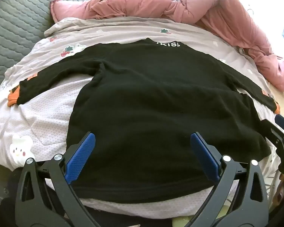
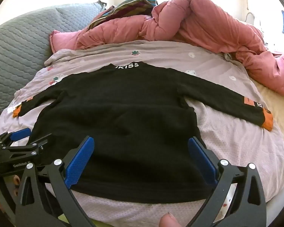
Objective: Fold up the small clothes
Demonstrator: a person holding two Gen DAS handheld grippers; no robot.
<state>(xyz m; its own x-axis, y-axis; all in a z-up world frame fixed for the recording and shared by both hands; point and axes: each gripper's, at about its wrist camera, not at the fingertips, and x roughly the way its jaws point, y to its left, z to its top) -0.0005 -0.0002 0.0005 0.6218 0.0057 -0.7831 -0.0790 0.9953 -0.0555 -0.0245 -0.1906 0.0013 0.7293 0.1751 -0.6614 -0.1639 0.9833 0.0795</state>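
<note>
On the bed sheet (image 1: 47,117), black sweater (image 1: 151,98) spread flat, left gripper (image 1: 142,138) and right gripper (image 2: 141,141) jaws wide apart, empty.

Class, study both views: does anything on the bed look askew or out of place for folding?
The black sweater lies flat, sleeves spread. Only the pink duvet stands out: bunched in a heap beyond the sweater's collar. Both grippers, left and right, are open.
</note>
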